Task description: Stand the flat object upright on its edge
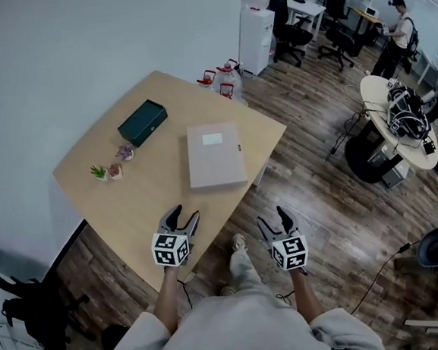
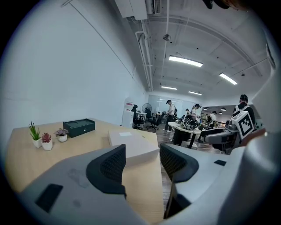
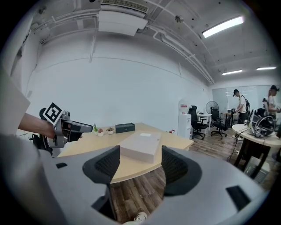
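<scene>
A flat beige box [image 1: 216, 156] lies on its broad face on the wooden table [image 1: 153, 207], near the right edge. It shows in the left gripper view as a pale slab [image 2: 132, 145] and in the right gripper view beyond the jaws [image 3: 141, 146]. My left gripper [image 1: 183, 216] is open over the table's near edge, well short of the box. My right gripper [image 1: 275, 221] is open too, off the table above the floor. Nothing is between either pair of jaws.
A dark green case [image 1: 143, 122] sits at the table's far side, with small potted plants [image 1: 107, 172] to its left. Red-topped jugs [image 1: 224, 77] stand on the floor by the far corner. Office chairs [image 1: 294, 28], a round table [image 1: 401, 120] with cables and a person [image 1: 397, 34] are to the right.
</scene>
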Tool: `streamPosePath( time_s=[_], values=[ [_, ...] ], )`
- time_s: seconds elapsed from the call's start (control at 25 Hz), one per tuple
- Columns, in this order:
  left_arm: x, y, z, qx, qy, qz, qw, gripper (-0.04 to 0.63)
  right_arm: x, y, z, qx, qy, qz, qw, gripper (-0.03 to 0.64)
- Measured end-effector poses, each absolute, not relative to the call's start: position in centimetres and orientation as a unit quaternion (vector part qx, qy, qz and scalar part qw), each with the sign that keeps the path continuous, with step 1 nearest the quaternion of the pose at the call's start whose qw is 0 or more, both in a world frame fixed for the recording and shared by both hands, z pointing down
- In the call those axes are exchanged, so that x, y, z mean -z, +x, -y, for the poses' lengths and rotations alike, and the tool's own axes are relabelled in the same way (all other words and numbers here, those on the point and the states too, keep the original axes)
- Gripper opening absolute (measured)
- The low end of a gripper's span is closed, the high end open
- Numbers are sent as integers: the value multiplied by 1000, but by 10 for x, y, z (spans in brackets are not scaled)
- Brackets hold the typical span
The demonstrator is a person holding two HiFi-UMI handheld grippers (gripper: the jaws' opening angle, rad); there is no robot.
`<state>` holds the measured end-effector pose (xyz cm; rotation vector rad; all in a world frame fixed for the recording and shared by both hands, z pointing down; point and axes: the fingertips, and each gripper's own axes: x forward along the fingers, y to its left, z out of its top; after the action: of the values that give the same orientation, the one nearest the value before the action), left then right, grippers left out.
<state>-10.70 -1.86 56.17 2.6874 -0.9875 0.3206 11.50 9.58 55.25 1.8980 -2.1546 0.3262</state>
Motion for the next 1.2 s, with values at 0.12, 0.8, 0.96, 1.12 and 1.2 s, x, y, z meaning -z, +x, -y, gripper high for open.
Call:
streamPosePath(
  time_s=[0.12, 0.8, 0.96, 1.12, 1.2],
  values=[
    [-567, -103, 36, -115, 922, 345, 133, 247, -558, 122, -78, -115, 649, 742, 126, 282],
    [-598, -87, 141, -151, 892, 387, 178, 249, -581, 160, 42, -153, 618, 760, 134, 282],
    [-602, -81, 165, -158, 885, 395, 191, 249, -586, 174, 71, -164, 612, 762, 135, 282],
    [-606, -72, 186, -162, 878, 403, 201, 249, -594, 183, 96, -176, 602, 767, 139, 282],
    [-609, -68, 195, -166, 875, 405, 206, 249, -598, 186, 107, -183, 595, 769, 142, 282]
  ],
)
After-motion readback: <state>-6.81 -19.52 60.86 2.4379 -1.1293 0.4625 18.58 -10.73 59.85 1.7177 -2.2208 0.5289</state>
